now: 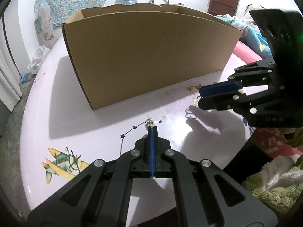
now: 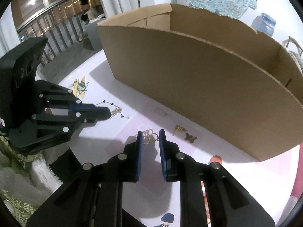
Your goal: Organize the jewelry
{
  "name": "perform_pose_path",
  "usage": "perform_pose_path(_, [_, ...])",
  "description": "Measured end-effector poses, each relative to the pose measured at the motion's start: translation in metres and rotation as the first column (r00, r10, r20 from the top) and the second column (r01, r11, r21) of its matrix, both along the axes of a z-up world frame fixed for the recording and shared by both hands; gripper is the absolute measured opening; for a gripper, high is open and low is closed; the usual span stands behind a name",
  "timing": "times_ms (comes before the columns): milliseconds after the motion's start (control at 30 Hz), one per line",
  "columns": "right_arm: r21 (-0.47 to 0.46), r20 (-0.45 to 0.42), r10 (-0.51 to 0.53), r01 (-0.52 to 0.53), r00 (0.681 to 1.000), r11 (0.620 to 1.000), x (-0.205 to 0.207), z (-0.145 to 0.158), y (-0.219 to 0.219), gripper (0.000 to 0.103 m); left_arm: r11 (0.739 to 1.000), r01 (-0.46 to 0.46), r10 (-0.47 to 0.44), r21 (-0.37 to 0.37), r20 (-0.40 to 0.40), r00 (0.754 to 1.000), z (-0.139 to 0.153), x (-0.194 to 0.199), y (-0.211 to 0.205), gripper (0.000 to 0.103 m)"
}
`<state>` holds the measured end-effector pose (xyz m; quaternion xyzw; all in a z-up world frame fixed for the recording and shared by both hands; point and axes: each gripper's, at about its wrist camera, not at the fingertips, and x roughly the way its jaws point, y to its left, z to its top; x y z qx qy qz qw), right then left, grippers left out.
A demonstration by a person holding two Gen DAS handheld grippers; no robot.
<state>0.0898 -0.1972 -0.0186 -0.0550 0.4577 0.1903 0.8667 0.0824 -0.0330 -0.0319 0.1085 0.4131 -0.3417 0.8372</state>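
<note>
Gold wire, thin and full of holes, is what you have between the pads of the right gripper [image 2: 150, 138]. The jaws stand narrowly apart, closed onto the openwork pendant [image 2: 151, 132] from both sides. It appears to hang just clear of the tabletop [image 1: 94, 124], near its right edge. Expect almost no weight, and a frame that bends if you squeeze harder. Hold it across the widest loops and keep the pads flat, because it could pivot or slip out sideways.

Your left gripper [image 1: 151, 129] has its jaws pressed fully together. The coiled chain piece [image 1: 149, 123] sits right at its tips, towards the middle of the tabletop. You cannot tell whether it is nipped or only touched. It should be limp and light, so take it by the bunched middle.

Further out, a gold sprig piece [image 2: 179, 128] and a butterfly charm [image 2: 190, 137] lie beside the front wall of the cardboard box [image 1: 147, 53]. The box fills the far side.
</note>
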Motion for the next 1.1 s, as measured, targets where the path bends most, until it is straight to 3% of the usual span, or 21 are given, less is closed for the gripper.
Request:
perform_pose_path(333, [0.033, 0.042, -0.031, 0.03, 0.999, 0.999, -0.015, 0.02, -0.016, 0.017, 1.0, -0.024, 0.024, 0.009, 0.002, 1.0, 0.01, -0.003, 0.001, 0.001])
perform_pose_path(400, [0.042, 0.044, -0.032, 0.03, 0.999, 0.999, -0.017, 0.02, -0.017, 0.017, 0.999, -0.034, 0.034, 0.009, -0.015, 0.999, 0.01, 0.002, 0.0, 0.017])
perform_pose_path(467, [0.047, 0.045, -0.035, 0.033, 0.998, 0.998, -0.017, 0.02, -0.018, 0.017, 0.999, -0.043, 0.043, 0.013, -0.016, 0.999, 0.01, 0.005, -0.002, 0.021])
perform_pose_path(667, [0.087, 0.052, -0.053, 0.049, 0.997, 0.995, -0.019, 0.019, -0.024, 0.017, 0.997, -0.033, 0.035, 0.067, -0.027, 0.999, 0.0, 0.017, -0.013, 0.02])
perform_pose_path(800, [0.101, 0.055, -0.064, 0.058, 0.996, 0.993, -0.018, 0.019, -0.031, 0.017, 0.991, -0.02, 0.017, 0.13, 0.02, 1.0, -0.002, 0.012, -0.022, 0.009])
perform_pose_path(1100, [0.128, 0.068, -0.081, 0.071, 0.994, 0.989, -0.021, 0.02, -0.037, 0.017, 0.992, -0.031, 0.027, 0.124, 0.034, 0.999, 0.003, 0.006, -0.025, 0.007])
